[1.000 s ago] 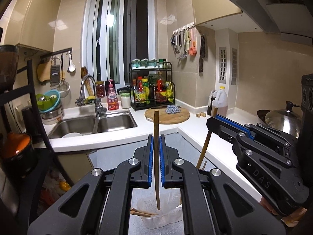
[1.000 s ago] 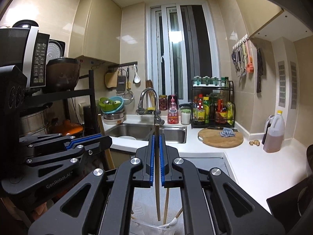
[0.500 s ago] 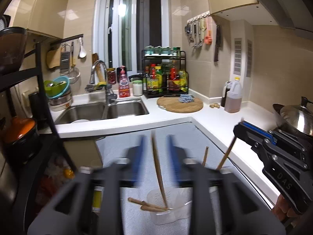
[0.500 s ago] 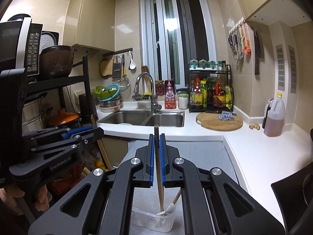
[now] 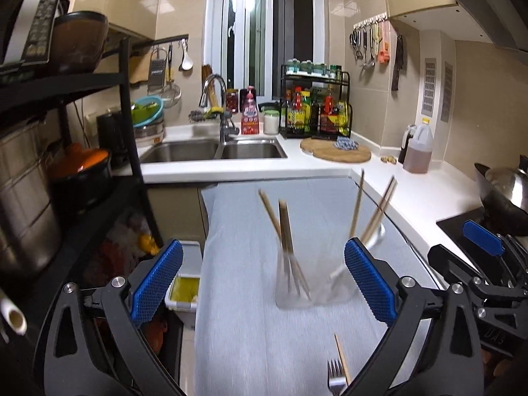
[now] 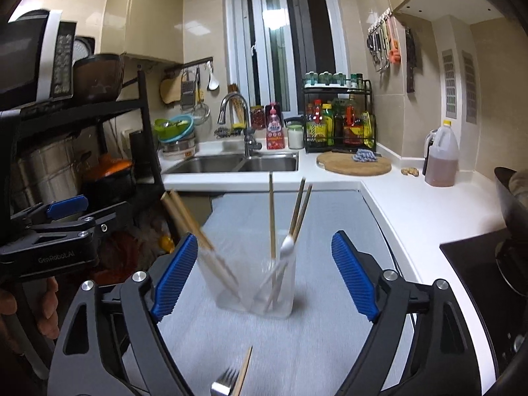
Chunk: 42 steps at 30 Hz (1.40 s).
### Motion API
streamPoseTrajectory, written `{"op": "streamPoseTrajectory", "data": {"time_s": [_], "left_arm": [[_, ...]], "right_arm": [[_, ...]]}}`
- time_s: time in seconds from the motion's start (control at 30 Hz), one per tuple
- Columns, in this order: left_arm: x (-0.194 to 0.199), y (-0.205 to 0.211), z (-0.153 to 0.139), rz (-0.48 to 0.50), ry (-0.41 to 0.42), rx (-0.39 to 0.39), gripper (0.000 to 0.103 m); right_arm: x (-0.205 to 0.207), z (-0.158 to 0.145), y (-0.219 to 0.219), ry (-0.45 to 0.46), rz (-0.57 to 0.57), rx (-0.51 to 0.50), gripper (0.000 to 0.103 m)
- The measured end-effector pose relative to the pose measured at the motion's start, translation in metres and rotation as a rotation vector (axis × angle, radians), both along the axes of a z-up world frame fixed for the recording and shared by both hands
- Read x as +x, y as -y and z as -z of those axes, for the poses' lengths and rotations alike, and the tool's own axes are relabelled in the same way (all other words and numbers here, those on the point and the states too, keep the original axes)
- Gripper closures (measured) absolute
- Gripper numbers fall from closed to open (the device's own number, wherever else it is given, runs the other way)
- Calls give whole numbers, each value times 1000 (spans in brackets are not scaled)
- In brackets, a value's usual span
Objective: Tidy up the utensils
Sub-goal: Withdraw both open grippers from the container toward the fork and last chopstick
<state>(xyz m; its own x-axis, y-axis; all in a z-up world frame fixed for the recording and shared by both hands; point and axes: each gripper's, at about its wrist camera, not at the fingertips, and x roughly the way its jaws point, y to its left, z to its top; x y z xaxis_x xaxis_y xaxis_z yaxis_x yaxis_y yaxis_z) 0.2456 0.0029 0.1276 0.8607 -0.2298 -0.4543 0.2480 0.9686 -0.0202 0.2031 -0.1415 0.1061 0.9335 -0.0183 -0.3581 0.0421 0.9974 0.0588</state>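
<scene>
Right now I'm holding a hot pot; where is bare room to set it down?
Bare: grey mat right of the clear plastic cup, and white counter before the amber oil jug. Crowded: round wooden board, steel sink.

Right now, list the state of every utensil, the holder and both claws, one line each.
Left claw: open, holding nothing.
Right claw: open, holding nothing.
Clear cup: upright on the grey mat.
Chopsticks: standing in the cup, leaning apart, some blurred.
White spoon: in the cup, bowl end up.
Fork: lying on the mat, outside the cup.
Loose chopstick: lying on the mat beside the fork.
</scene>
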Motion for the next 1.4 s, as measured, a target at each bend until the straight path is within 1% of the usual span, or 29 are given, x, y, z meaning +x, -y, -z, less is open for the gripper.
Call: {"op": "streamPoseTrajectory", "data": {"time_s": [0.1, 0.2, 0.47, 0.53, 0.6, 0.77, 0.9, 1.0, 1.2, 1.4], "left_arm": [[-24, -4, 17, -5, -43, 10, 8], [-47, -9, 33, -12, -85, 8, 8], [-97, -19, 60, -30, -100, 9, 8], [-105, -23, 67, -38, -108, 0, 8], [-113, -24, 76, -43, -123, -6, 8], [-131, -30, 107, -77, -147, 21, 8], [-139, -39, 132, -102, -198, 4, 8], [-143, -42, 145, -114, -221, 3, 8], [-147, -40, 161, -113, -247, 17, 8], [-149, -39, 166, -112, -260, 19, 8]], "right_arm": [[-27, 13, -14, -33, -15, -22, 19], [-52, 24, -20, -53, -14, -22, 19], [-104, 48, -29, -66, 9, -13, 18], [-116, 58, -31, -63, 27, -12, 18], [-124, 71, -31, -81, 43, 2, 18], [-137, 106, -33, -145, 70, -4, 18], [-142, 130, -37, -191, 72, -15, 18], [-144, 143, -39, -218, 69, -22, 18], [-146, 155, -40, -246, 64, -28, 18], [-141, 172, -42, -294, 55, -13, 18]]}}
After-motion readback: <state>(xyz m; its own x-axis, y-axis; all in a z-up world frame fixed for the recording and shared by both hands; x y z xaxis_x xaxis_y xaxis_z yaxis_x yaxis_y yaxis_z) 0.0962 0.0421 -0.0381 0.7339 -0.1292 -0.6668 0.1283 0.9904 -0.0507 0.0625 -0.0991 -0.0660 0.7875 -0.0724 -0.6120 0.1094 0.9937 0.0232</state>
